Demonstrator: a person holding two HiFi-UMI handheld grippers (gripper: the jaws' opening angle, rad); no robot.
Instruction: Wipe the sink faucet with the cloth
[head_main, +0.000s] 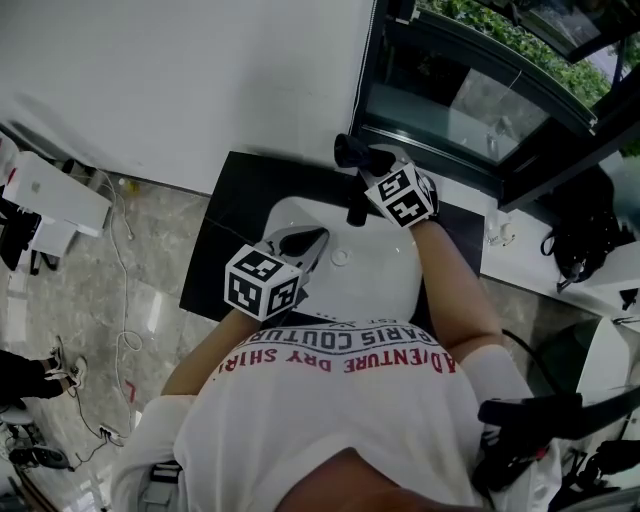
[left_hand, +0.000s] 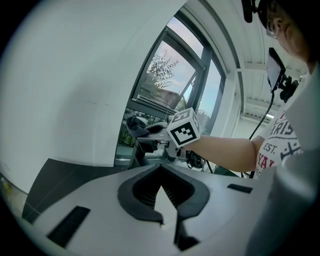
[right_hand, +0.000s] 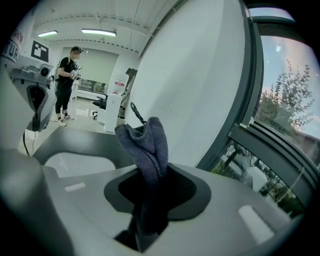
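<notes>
Two tools hang over the white sink (head_main: 385, 285) set in the dark worktop (head_main: 232, 215). The left tool (head_main: 300, 243) is closed on nothing, idle above the basin. The right tool (head_main: 356, 160) is clamped on a bunched dark cloth (right_hand: 145, 145), near the black faucet (head_main: 356, 208) at the sink's back edge; whether they touch I cannot tell. Only a narrow fold looks pinched, so rubbing could tug the cloth free, or hard jaw tips could strike the faucet.
</notes>
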